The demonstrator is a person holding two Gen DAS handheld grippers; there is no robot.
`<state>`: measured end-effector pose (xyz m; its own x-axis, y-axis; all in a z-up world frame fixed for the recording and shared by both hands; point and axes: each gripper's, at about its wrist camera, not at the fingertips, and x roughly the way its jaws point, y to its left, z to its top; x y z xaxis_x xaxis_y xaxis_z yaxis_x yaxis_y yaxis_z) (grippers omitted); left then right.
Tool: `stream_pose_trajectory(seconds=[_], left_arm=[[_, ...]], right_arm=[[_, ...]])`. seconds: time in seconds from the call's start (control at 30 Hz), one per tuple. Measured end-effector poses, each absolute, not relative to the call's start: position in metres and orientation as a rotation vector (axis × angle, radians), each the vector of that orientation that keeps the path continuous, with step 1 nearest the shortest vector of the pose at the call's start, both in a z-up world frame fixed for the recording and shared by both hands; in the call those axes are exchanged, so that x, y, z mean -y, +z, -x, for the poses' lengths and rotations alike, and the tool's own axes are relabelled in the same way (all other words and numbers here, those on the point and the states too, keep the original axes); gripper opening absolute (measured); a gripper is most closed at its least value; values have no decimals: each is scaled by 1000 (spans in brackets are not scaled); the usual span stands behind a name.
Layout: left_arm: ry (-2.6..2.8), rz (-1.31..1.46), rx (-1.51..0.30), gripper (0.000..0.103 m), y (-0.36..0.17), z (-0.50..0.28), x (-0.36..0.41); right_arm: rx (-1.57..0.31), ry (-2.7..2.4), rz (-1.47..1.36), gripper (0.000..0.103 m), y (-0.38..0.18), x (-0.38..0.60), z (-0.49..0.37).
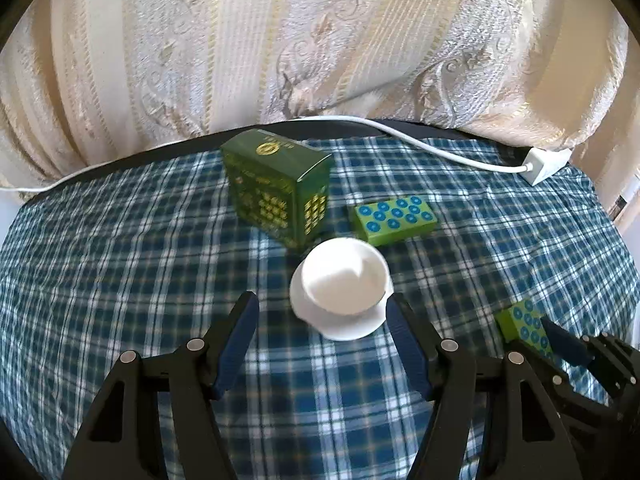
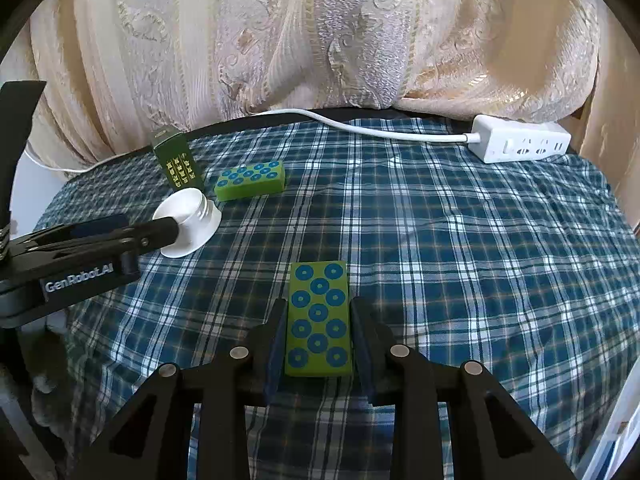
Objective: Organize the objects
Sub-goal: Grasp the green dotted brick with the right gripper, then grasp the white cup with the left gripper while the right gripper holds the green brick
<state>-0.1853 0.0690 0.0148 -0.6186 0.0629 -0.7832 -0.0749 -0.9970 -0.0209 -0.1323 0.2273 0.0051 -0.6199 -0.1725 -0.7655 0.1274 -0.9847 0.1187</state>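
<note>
Right gripper point(image 2: 318, 324): I had its jaws clamped on the flat light-green block with blue rings point(image 2: 319, 318), ready to carry | Left gripper point(image 1: 322, 340): half-open, empty, nearing white plastic cup-shaped lid point(image 1: 340, 288) | matching block point(image 2: 250, 180) beside dark-green carton point(image 1: 276, 190), likely destination

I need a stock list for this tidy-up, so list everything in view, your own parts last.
Tiles: two, light green with blue rings; one clamped between the right gripper's pads, one lying flat on the cloth beside the box.
Box: one, dark green with yellow print, standing at the far side.
Cup: one, white, on a white saucer, mid-table.
Power strip: one, white, far right edge, its cable running along the back.
Tablecloth: one, blue and white plaid.
Curtain: cream, patterned, behind the table.
Left gripper: black, blue pads, half open next to the cup.
Right gripper: black, shut on a tile.
</note>
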Motion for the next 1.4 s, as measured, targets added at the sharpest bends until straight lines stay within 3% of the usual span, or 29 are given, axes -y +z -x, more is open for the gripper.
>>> stream_pose_trajectory(seconds=[0.57, 0.73, 1.4], left_arm=[[2758, 1348, -66, 67, 1, 204, -78], [2745, 1333, -82, 53, 0, 203, -81], [2747, 1284, -64, 53, 23, 164, -88]], right_arm=[[121, -2678, -1271, 33, 4, -230, 131], [121, -2678, -1271, 34, 4, -230, 131], [122, -2677, -1270, 33, 4, -230, 132]])
